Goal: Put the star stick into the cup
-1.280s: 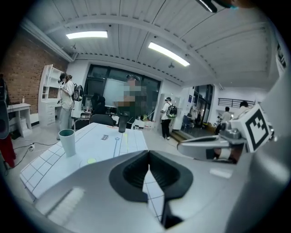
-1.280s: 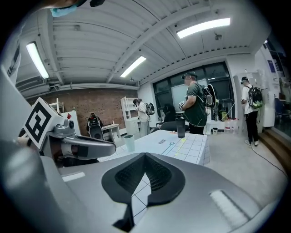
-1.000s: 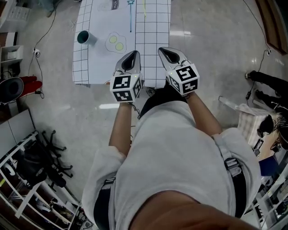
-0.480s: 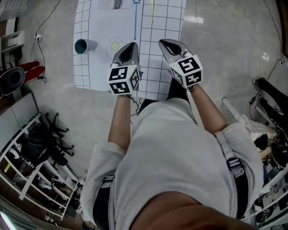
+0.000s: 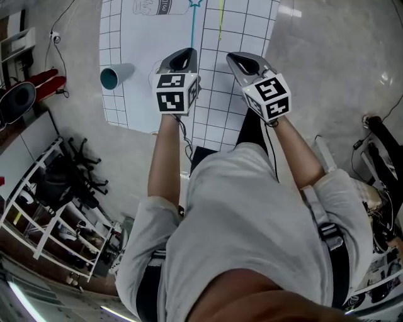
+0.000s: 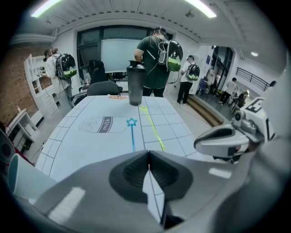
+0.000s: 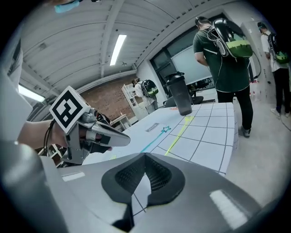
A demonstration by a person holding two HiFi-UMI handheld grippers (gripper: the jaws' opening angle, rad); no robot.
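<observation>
The star stick [image 5: 192, 28] is a thin blue rod with a star at its far end, lying flat on the white gridded mat [image 5: 141, 44]. In the left gripper view the star stick [image 6: 132, 136] runs straight away from my jaws. A teal cup [image 5: 111, 76] stands near the mat's left edge; the cup [image 6: 14, 175] shows at that view's far left. My left gripper [image 5: 183, 56] is shut and empty, hovering over the near mat just short of the stick. My right gripper [image 5: 239, 59] is beside it, also shut and empty. The star stick [image 7: 153, 139] shows ahead in the right gripper view.
A yellow stick [image 5: 221, 17] lies parallel to the blue one on its right. A dark shaker bottle [image 6: 135, 85] stands at the table's far end. A milk-carton drawing [image 6: 102, 124] is printed on the mat. People with backpacks [image 6: 157, 59] stand beyond the table. Shelves and cables [image 5: 56, 188] sit left on the floor.
Both grippers have moved forward and down, from the table's near edge to above the mat. The left one now covers the egg drawing. Both stayed shut.
</observation>
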